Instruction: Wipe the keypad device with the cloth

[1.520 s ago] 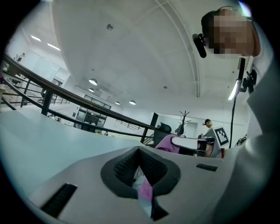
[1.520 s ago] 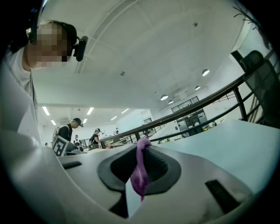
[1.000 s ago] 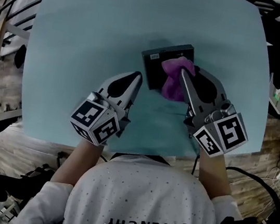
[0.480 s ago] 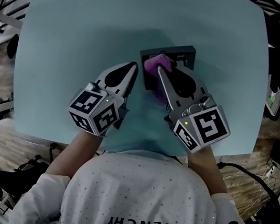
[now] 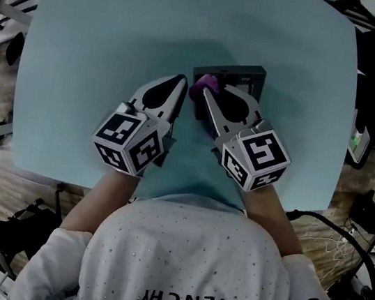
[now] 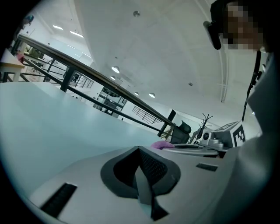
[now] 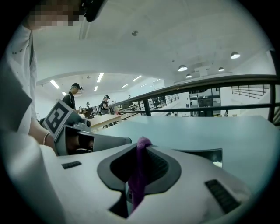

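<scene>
Two tools in play | right tool (image 5: pixel 206 91) clamped on purple cloth (image 5: pixel 204 82); soft, limp, bunches easily | left tool (image 5: pixel 180 82) closed, empty; just beside keypad device (image 5: pixel 245 76) mid-surface (image 5: pixel 108 27); rigid, probably light, likely slides; brace its left edge

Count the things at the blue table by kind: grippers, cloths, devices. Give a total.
grippers: 2 (left gripper, right gripper)
purple cloth: 1
keypad device: 1
total: 4
</scene>
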